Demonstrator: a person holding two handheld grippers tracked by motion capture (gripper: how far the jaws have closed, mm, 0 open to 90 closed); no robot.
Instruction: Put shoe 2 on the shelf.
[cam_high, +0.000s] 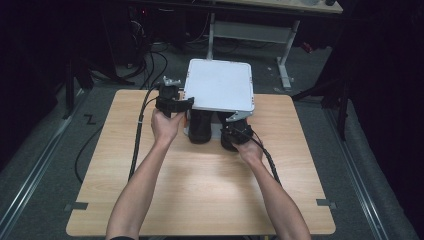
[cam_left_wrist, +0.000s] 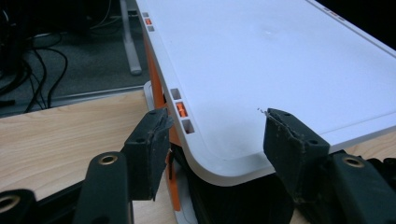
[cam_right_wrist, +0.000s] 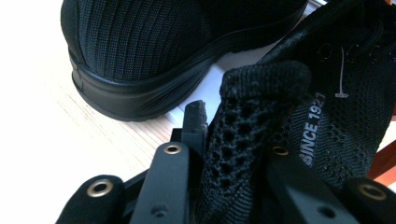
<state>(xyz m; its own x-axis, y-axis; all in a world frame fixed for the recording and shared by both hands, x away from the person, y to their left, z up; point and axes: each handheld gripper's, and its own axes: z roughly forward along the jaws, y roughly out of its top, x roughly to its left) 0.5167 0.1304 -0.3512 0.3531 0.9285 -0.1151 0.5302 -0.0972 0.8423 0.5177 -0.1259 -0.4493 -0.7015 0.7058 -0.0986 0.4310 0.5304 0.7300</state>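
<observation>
White lettering "SINCE 192", its last digit hidden, runs along the mesh side of the black shoe, at four o'clock.

High view: fixed above the person's side, facing forward and down over the whole wooden surface, at a distance. Left gripper view: close, looking along its jaws onto the near corner of the white lid. Right gripper view: very close, low over the surface, facing two black shoes. All three views share the lid-and-shoe area.
</observation>
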